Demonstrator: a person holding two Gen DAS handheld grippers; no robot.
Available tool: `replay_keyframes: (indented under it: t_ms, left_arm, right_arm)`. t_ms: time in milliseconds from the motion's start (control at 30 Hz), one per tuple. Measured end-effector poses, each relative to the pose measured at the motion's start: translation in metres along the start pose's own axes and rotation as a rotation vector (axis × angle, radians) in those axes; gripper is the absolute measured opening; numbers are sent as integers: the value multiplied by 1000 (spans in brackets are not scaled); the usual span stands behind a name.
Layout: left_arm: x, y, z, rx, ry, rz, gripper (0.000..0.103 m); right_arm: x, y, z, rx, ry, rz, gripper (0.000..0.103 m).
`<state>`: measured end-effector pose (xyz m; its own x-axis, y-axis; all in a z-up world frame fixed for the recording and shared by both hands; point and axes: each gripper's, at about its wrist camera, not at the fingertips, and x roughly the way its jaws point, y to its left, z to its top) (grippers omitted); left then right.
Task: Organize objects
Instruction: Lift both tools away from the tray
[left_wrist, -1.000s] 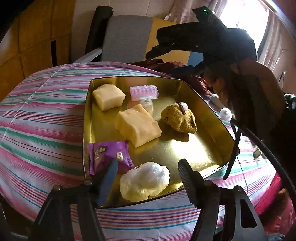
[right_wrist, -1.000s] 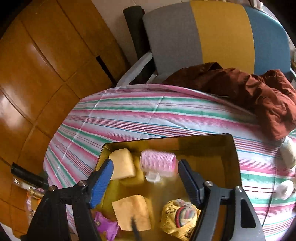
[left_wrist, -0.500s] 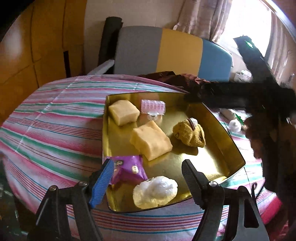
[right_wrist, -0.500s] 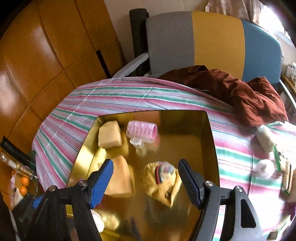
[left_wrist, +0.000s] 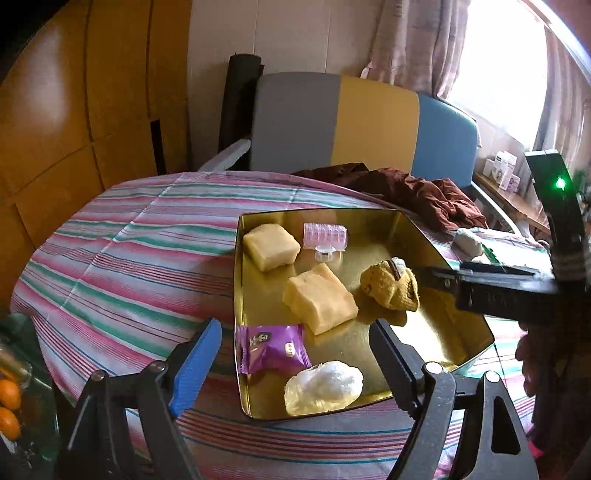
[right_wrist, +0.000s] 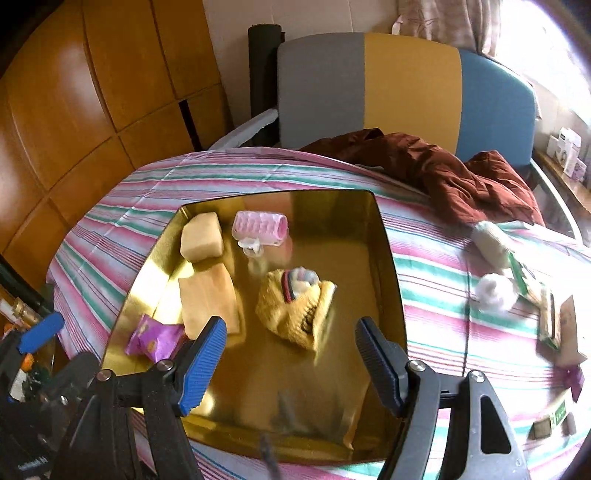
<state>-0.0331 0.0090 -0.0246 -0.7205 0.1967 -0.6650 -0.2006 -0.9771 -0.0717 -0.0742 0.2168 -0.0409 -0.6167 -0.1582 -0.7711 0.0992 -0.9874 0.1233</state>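
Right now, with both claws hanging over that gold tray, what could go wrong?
1. The tray sits near the table's front edge, so a nudge might slide it off.
2. The open left gripper, its jaws having just been opening, hangs over the white bag and purple packet, and could catch both.
3. The right gripper might snag the yellow knit item.

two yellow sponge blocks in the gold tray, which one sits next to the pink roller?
The smaller yellow block in the tray's far corner, beside the pink roller. The larger block lies mid-tray, nearer the purple packet.

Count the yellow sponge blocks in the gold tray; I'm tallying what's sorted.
2. One block sits in the tray's far left corner; the other block lies mid-tray, beside the knit sock.
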Motion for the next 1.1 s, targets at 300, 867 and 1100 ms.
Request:
replay_keyframes:
  t_ms: [300,867,1100]
  left_arm:
    - [-8,-11,-1,49,-29,14,85]
    - [-21,-41,1,151,-73,17,90]
    - [-23,-60,4,225,-89,22,91]
  right_arm:
    - [-14,-4,-16,-9,-26,-41,74]
    - [-41,-39,-30,35,-62,-100,74]
    - [-45,-67,-37,65,-51,-137,74]
